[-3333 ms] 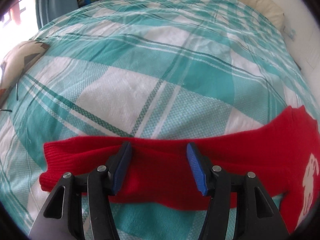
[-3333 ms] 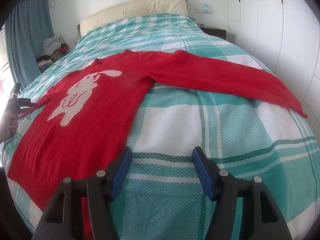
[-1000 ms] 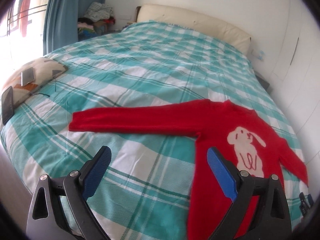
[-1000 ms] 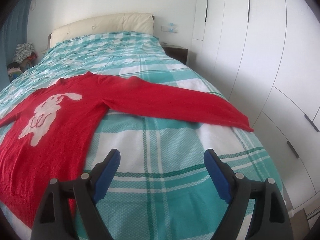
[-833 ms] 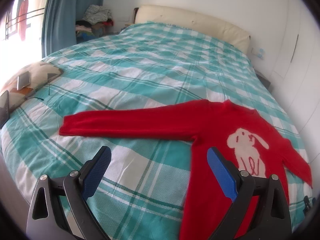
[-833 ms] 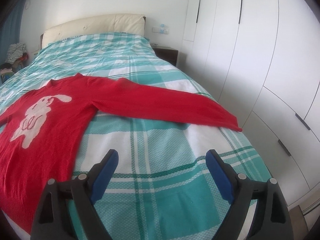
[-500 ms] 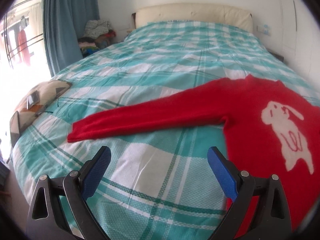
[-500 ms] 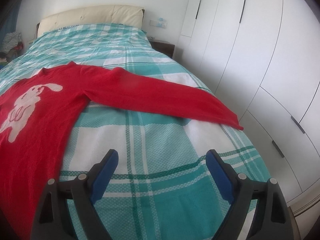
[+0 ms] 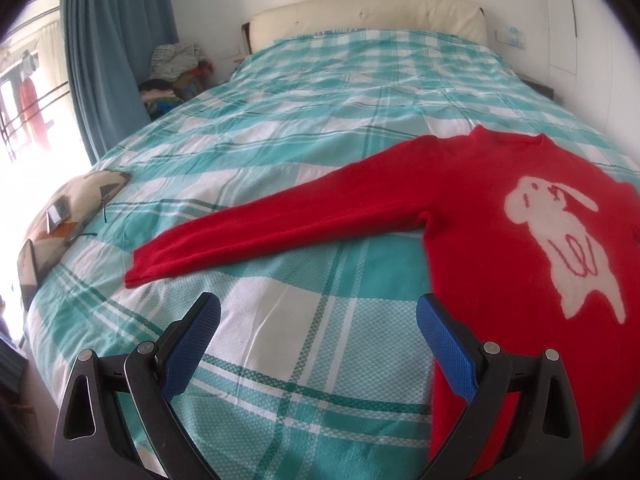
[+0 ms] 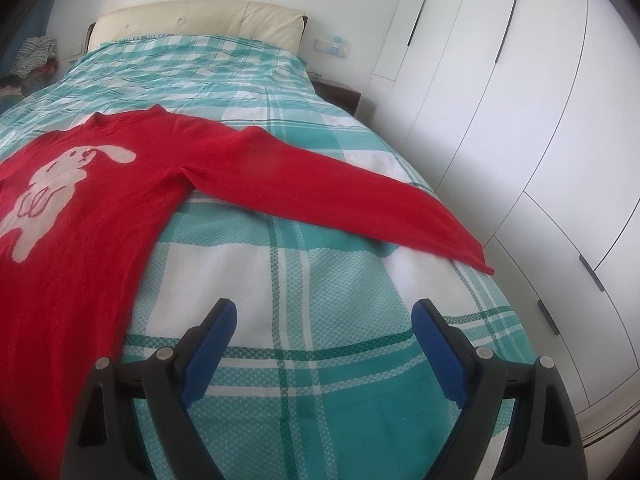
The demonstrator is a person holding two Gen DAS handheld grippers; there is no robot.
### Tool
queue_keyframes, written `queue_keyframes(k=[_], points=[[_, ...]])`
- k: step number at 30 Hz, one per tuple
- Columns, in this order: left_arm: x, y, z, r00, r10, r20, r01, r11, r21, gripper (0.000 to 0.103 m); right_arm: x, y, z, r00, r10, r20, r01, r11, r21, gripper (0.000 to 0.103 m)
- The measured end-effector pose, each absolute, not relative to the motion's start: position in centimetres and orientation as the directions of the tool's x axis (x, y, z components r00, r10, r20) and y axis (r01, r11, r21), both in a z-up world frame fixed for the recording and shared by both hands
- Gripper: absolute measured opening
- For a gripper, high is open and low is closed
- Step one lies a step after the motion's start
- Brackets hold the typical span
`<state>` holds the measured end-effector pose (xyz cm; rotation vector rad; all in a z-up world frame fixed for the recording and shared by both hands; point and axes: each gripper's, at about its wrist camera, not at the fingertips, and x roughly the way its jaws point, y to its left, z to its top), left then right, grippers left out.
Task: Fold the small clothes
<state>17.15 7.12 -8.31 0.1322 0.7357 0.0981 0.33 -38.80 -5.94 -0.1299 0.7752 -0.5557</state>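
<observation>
Bedroom setting: a bed (image 9: 320, 92) under a teal plaid cover is filling both views, with a cream headboard (image 9: 368, 12) at the far end, a blue curtain (image 9: 116, 40) on one side and white wardrobes (image 10: 520, 100) on the other. A red sweater (image 9: 500, 208) with a white rabbit motif (image 9: 560, 236) is lying face up near the foot of the bed, flat and fully spread. Its long axis, collar to hem, is running along the bed, with the collar pointing toward the headboard and the hem toward the cameras. Both sleeves are stretching out sideways across the bed; the right cuff (image 10: 476, 256) is reaching the mattress edge by the wardrobes, and the left cuff (image 9: 138, 272) is pointing toward the curtain side. The left gripper (image 9: 316, 320) and right gripper (image 10: 324, 326) are both hovering wide apart above bare cover, holding nothing and touching nothing. Judged from this layout, spreading appears complete, while no fold is yet made: sleeves and body all remain to be folded.
</observation>
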Motion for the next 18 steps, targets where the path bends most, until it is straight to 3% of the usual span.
queue_keyframes(k=[7,9,12,18], points=[[17.6,8.8,-8.4,0.715,0.136,-0.685,-0.092,0.991,0.101,0.099,0.1,-39.5,-5.3,0.612,-0.467,-0.639,0.417,0.876,-0.241,0.088],[17.7,9.3,-8.3,0.714,0.139,-0.687,-0.108,0.99,0.087,0.099,-0.5,-41.2,-4.1,0.671,-0.369,-0.643,0.401,0.91,-0.103,0.088],[17.7,10.3,-7.9,0.713,0.116,-0.692,-0.132,0.991,0.029,0.099,-1.4,-46.9,-2.5,0.765,-0.145,-0.627,0.366,0.899,0.239,0.088],[17.5,11.9,-7.6,0.711,0.079,-0.699,-0.162,0.985,-0.055,0.099,-4.2,-60.8,-5.6,0.804,-0.015,-0.595,0.507,0.541,0.671,0.088]])
